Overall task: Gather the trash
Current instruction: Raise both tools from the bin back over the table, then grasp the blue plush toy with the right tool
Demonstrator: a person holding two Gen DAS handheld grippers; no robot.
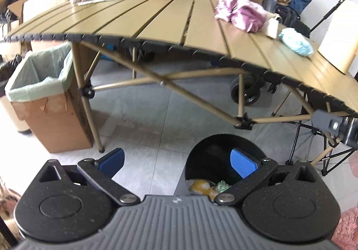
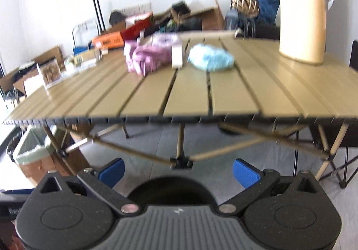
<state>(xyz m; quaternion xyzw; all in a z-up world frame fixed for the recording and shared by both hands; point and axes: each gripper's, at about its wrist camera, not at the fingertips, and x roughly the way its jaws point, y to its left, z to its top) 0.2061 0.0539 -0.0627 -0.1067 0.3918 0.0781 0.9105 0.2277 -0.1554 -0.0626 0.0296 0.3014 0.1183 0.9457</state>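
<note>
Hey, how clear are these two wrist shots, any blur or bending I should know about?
Left wrist view: the table edge bows strongly from the fisheye, and the light blue wad is slightly soft. Right wrist view: motion blur smears the pink wad, while the cream jug is brightly lit.

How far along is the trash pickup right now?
Some is done: the black bin already holds yellow and green scraps. Nothing is in hand; the left gripper and the right gripper are both open. Left on the table: the purple wad and the blue wad.
</note>
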